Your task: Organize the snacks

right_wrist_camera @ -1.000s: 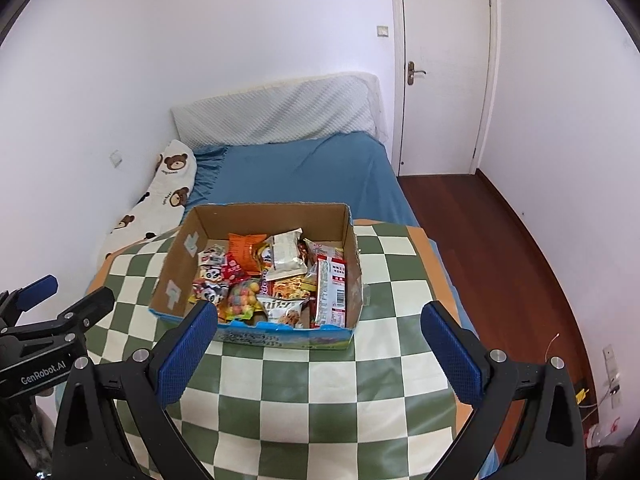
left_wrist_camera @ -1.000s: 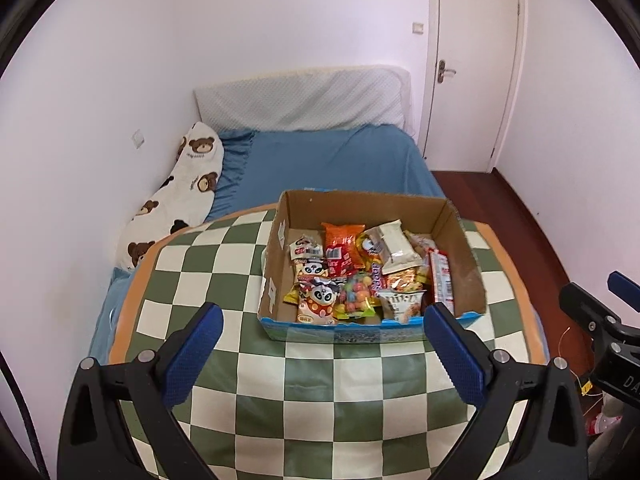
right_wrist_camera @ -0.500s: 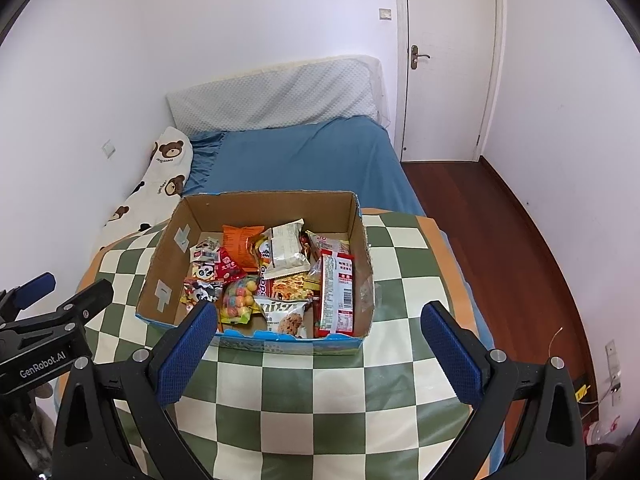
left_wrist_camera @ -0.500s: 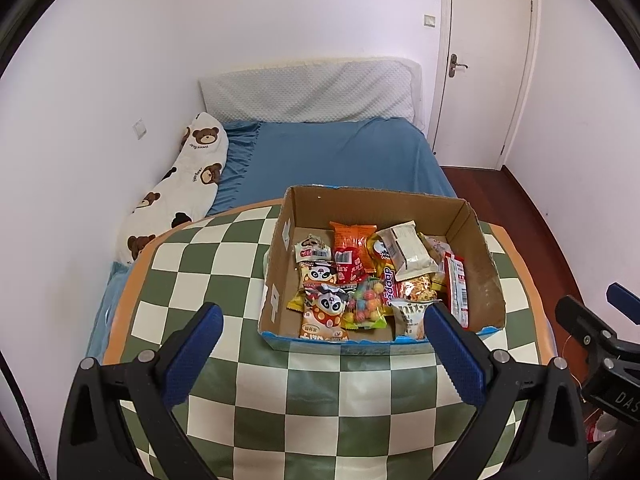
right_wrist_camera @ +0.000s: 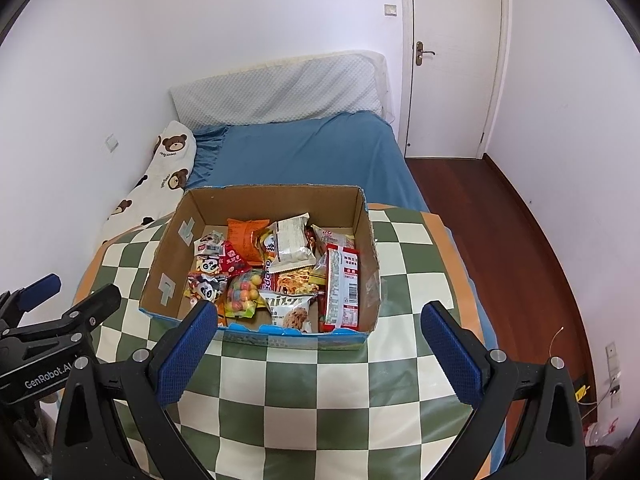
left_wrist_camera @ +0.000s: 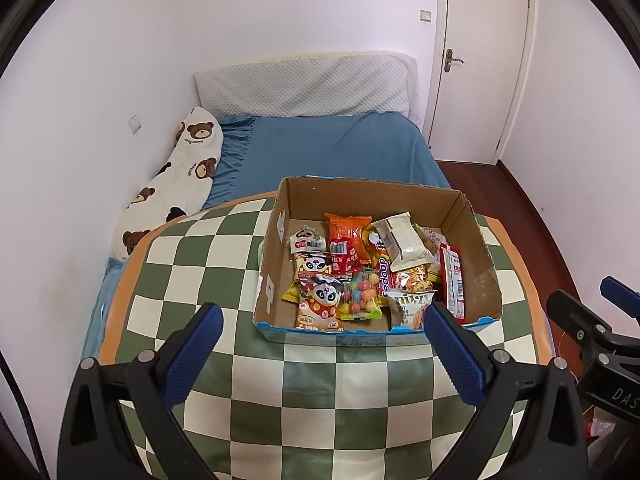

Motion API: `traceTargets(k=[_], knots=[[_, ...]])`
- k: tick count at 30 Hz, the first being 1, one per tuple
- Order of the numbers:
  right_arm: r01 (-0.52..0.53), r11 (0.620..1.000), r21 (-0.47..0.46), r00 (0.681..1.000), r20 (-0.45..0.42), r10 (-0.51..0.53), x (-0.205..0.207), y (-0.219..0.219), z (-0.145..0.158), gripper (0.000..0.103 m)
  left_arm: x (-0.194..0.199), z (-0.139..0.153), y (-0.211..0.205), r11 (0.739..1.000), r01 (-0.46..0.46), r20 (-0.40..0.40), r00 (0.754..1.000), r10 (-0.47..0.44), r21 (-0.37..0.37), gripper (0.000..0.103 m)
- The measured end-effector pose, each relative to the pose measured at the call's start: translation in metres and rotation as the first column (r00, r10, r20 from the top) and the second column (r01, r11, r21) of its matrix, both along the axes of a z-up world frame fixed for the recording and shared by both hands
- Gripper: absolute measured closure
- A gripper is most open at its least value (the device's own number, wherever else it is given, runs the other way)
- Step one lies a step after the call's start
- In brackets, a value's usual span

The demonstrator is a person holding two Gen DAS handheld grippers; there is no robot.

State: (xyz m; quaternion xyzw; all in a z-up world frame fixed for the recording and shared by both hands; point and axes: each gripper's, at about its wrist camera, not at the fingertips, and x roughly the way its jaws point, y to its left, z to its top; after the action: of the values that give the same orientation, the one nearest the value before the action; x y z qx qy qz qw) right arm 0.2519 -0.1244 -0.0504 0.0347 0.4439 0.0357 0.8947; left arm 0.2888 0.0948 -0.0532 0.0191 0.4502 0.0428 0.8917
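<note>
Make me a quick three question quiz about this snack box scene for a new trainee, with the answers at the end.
1. True or false: both grippers are holding snacks.
2. Where do the snacks lie? A) on the bed B) in the cardboard box C) on the floor
3. What pattern covers the table?

Key:
1. False; the left gripper and right gripper are open and empty.
2. B
3. Green and white checks.

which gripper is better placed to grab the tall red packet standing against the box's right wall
Right, probably. In the right wrist view the red packet sits between the open right gripper fingers, just ahead. In the left wrist view the packet sits behind the left gripper right fingertip, off its centre line. Both hold nothing.
</note>
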Motion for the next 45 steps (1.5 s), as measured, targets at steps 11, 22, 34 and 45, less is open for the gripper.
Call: traceTargets(k=[11,22,34,45], knots=[[0.0,1.0,-0.006,1.0,-0.003,0.0,-0.002,0.0,0.0,0.0,-0.003,0.001,0.001,1.0,-0.001,0.002,1.0,0.001,-0.001,0.0],[0.001,1.0,-0.014,1.0,0.004,-0.001,-0.004,-0.001,0.003,0.0,-0.007,0.005,-0.002,1.0,0.011,0.01,1.0,-0.011,0.002,0.0],[0.014,1.0,-0.015,1.0,0.011,-0.014,-0.006,-0.005,0.008,0.0,-0.011,0.009,-0.006,1.0,0.015,0.014,1.0,-0.015,-0.003,0.0],[0.02,1.0,-0.013,1.0,0.006,-0.02,-0.006,-0.008,0.007,0.0,-0.012,0.012,-0.008,1.0,0.013,0.019,1.0,-0.013,-0.002,0.0]])
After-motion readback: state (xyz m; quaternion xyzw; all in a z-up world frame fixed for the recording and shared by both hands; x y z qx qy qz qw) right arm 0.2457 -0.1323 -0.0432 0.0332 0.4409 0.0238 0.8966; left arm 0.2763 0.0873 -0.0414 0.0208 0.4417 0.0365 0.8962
